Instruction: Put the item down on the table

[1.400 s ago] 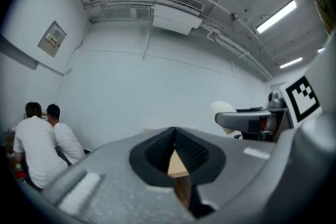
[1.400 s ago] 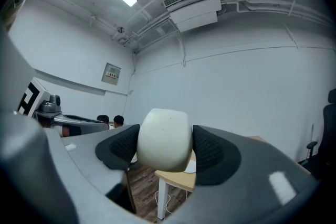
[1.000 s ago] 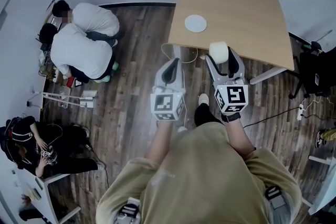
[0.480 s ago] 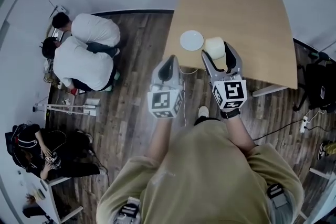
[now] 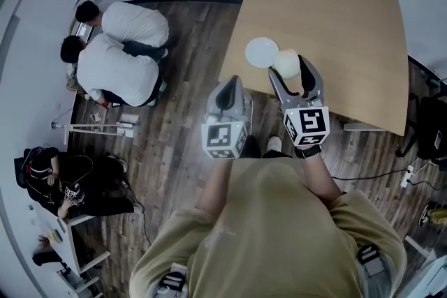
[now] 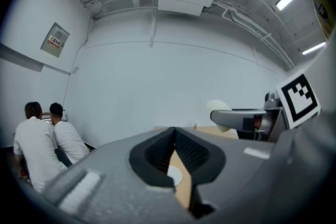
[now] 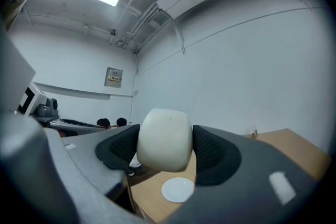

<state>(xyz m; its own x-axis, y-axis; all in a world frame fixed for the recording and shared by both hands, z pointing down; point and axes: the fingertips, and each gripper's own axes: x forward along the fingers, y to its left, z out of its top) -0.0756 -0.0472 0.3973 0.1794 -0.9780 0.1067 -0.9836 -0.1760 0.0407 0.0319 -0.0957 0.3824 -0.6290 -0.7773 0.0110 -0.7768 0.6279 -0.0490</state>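
Over the near-left corner of the tabletop (image 5: 335,24), at about 12 o'clock from the person, the right gripper (image 5: 292,70) held the item (image 5: 285,62), a rounded off-white, cup-like thing. Jaws clenched on its two sides. (Observer)

Change against the previous second? (Checker)

One second earlier the item hung at the tabletop's near edge. By this frame it had come in over the wood, just beside the white plate (image 5: 261,51), which lay at its 10 o'clock. Touching the plate or not: could not tell from the head view. (Observer)

Set down yet? (Checker)

Judged no. The right gripper view showed the tabletop and the plate below the item, so it looked carried, not resting. Transport looked done; lowering and release remained. (Observer)

And the other hand? (Checker)

At 9 o'clock of the right one, the left gripper (image 5: 227,88) sat short of the tabletop edge, over the floor (image 5: 174,129). Its jaws were pressed together at the tips with nothing between them; only tabletop and plate showed through the gap behind. Idle, in my reading. (Observer)

Hazards? (Checker)

Plate close on the 10 o'clock side: a descent drifting that way could land the item on its rim. Bare tabletop lay open toward 1 o'clock. The smooth rounded walls might slip if the grip eased before contact. Several people (image 5: 112,70) sat on the floor at 9 o'clock, well apart; no bearing on this step. (Observer)
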